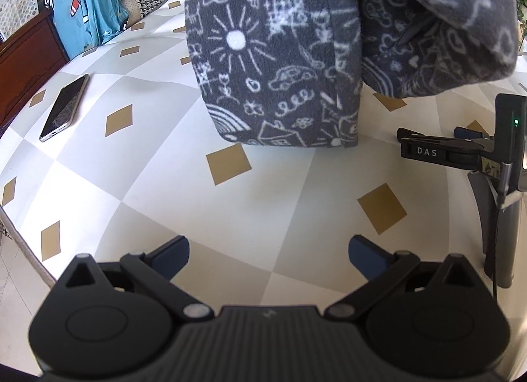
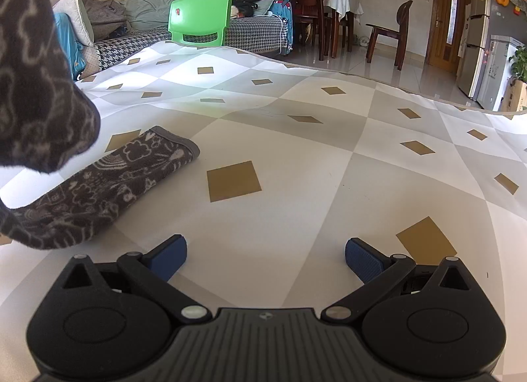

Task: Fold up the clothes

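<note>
A dark grey fleece garment (image 1: pixel 273 52) with white doodle prints hangs from above over the checked tablecloth (image 1: pixel 230 217). What holds it up is out of view. Its lower hem rests on the cloth, and in the right wrist view that end (image 2: pixel 108 184) lies flat at the left while another fold (image 2: pixel 36 69) hangs close to the camera. My left gripper (image 1: pixel 268 257) is open and empty, short of the hem. My right gripper (image 2: pixel 266 258) is also open with nothing between its blue pads, to the right of the garment.
A phone (image 1: pixel 64 108) lies on the cloth at the left. A blue printed garment (image 1: pixel 87 19) drapes over the sofa edge beyond the table. A green plastic chair (image 2: pixel 199 18), wooden chairs (image 2: pixel 388 29) and a door (image 2: pixel 451 16) stand farther off.
</note>
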Demonstrator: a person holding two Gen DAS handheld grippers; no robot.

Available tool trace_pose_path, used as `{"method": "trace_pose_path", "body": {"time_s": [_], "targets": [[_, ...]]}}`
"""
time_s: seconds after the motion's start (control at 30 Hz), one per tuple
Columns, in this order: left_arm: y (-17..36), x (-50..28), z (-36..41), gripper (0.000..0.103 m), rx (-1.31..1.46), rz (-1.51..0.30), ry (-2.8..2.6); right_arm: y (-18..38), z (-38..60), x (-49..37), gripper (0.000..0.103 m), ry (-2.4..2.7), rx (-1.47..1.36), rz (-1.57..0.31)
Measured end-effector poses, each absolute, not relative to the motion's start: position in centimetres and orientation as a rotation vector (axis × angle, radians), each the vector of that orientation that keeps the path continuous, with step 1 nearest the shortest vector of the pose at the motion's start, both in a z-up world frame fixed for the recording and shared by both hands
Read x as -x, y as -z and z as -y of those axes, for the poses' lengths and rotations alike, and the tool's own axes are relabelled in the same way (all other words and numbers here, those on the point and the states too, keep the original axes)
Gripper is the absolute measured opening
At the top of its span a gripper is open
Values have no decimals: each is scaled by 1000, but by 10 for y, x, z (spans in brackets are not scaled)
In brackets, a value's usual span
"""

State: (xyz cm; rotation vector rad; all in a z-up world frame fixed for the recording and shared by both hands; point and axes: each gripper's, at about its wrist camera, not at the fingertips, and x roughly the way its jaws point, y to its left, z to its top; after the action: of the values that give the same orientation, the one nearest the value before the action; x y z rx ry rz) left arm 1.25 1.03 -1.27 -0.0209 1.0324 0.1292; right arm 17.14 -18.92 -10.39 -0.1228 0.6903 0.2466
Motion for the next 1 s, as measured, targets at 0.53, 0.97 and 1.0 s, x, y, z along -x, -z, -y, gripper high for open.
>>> {"method": "trace_pose_path", "body": {"time_s": [0.53, 0.97, 1.0], "targets": [[17, -21, -5, 103, 5, -1063, -141, 104, 190, -172, 103, -247, 123, -690], [22, -22, -4, 103, 9, -1096, -140, 104, 190, -172, 103, -246, 123, -690], [22, -23, -3, 103, 9, -1099, -141, 104, 190, -172, 103, -246, 123, -690]]}}
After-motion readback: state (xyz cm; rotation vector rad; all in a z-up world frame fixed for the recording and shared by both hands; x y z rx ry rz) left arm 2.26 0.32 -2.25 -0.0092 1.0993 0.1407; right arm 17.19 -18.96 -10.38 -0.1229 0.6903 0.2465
